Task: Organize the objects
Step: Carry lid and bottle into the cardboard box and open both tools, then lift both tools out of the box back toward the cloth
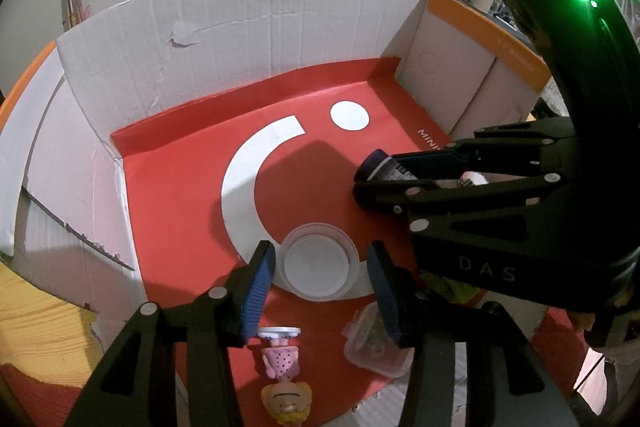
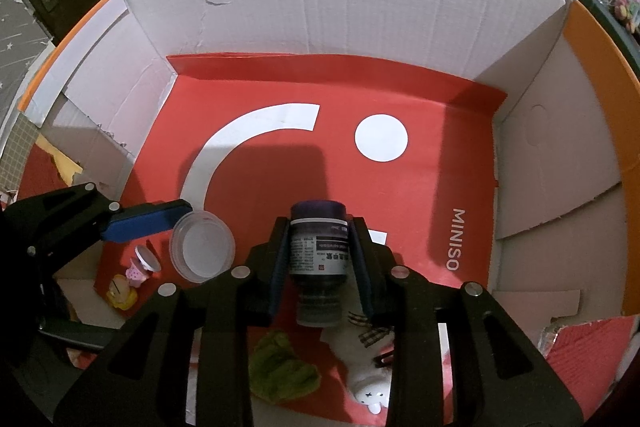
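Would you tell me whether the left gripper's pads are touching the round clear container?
Apart. The left wrist view shows red floor between the round clear container and both pads of the open left gripper.

The red sheet [image 2: 420, 195] lining the box floor carries the word "MINISO" in white capitals along its right edge; from the left camera only "MINI" of it shows. The right gripper [image 1: 362, 183] body bears the letters "D A S". The dark bottle [image 2: 318, 251] has a printed label; its small text is unreadable.
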A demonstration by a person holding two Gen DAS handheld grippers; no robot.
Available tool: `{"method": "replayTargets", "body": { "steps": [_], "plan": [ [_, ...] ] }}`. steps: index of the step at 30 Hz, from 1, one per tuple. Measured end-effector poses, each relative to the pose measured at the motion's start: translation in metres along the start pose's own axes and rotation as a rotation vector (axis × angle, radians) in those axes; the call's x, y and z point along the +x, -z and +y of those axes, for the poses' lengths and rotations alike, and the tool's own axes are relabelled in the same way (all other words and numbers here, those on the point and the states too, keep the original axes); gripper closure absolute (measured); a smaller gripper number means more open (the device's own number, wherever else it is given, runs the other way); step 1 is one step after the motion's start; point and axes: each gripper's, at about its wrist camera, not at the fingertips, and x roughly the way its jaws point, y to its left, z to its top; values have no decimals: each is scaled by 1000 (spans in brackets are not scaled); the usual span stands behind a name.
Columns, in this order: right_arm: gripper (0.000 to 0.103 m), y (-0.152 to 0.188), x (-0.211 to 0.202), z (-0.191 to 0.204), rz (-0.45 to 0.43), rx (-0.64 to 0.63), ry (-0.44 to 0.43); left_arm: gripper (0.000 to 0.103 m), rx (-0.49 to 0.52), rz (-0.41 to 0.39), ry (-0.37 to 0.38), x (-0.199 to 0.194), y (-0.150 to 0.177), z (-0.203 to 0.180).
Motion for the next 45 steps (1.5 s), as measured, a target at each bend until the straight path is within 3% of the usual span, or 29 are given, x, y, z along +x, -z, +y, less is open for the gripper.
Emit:
{"method": "replayTargets", "body": {
  "steps": [2,4,5,16,18,23,27,31,34,45],
  "plan": [
    [68,1,-2,1,-4,3,0,53,-4,-1,2,0,0,0],
    [54,2,-5,3,-15,-1,5,52,-8,-4,5,-1,0,0],
    [52,1,-5,3,-20,-7,10,49,-10,-5,5,-1,0,0],
    [52,0,-34,8,-70,-8,21,49,-34,-48,20,-16,-3,-4],
    [52,-19,-30,-6,-85,-4,16,49,-40,-67,26,-26,-2,-6],
    [48,-17,-62,-21,-148,13,-2,49,-58,-125,29,-56,2,-9],
    [40,-15,-87,-3,-207,-2,14,39,-77,-174,20,-80,8,-11],
    [40,-2,-109,-4,-255,-8,6,39,-86,-222,0,-101,15,-14],
    [34,12,-126,0,-302,-34,25,30,-92,-268,-34,-120,24,-16],
    [27,63,-171,9,-439,-43,-40,13,-118,-411,-64,-171,62,-30]
  ]
}}
